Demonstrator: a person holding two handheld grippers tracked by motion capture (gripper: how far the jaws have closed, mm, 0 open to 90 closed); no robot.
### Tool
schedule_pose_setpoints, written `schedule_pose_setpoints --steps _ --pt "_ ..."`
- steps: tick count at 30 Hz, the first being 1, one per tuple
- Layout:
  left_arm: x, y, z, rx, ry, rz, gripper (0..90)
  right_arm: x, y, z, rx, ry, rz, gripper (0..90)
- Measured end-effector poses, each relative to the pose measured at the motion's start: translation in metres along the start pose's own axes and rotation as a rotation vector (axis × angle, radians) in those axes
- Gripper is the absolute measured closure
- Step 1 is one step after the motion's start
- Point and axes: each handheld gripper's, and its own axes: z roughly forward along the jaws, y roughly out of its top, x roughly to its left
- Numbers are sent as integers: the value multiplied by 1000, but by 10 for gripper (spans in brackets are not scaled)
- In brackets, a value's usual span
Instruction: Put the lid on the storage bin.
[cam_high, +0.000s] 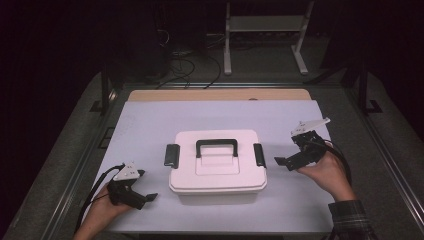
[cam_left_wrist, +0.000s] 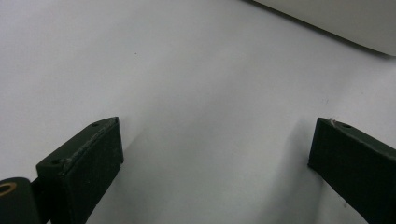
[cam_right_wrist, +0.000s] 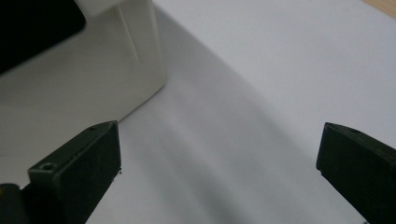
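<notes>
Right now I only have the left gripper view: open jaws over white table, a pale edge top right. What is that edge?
Observer: It is the white box with its lid shut, in the middle of the table.
Operator: How is the lid held?
Observer: A black latch sits at each end, and a black handle on top.
Operator: Where is the right gripper?
Observer: The right gripper is beside the box's right end, jaws open, touching nothing.
</notes>
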Motion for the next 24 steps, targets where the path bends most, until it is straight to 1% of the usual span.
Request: schedule_pose_setpoints --steps 2,4,8,9,10,12,15,16,17,18,20,22,24 --pt "0 0 0 0 0 0 20 0 -7 4 1 -8 16 0" --pt "0 0 0 0 0 0 20 -1 -12 7 0 -14 21 0" --pt "0 0 0 0 0 0 20 -2 -24 11 -12 -32 58 0" --pt "0 0 0 0 0 0 20 -3 -29 12 -19 -44 77 0" --pt "0 0 0 0 0 1 20 -4 -31 13 -24 -43 96 0" --pt "0 0 0 0 0 0 20 -4 -36 15 -14 -52 109 0" --pt "0 0 0 0 0 1 20 -5 -43 17 -18 -57 132 0" --pt "0 0 0 0 0 0 20 -6 -45 18 -10 -56 140 0" --pt "0 0 0 0 0 1 20 -5 -48 19 -4 -61 141 0" --pt "0 0 0 0 0 0 20 -5 -51 20 -13 -67 147 0" --pt "0 0 0 0 1 1 20 -5 -55 22 -13 -61 161 0" --pt "0 0 0 -1 0 0 20 -5 -59 24 1 -73 164 0" --pt "0 0 0 0 0 1 20 -5 -63 25 -7 -79 172 0"
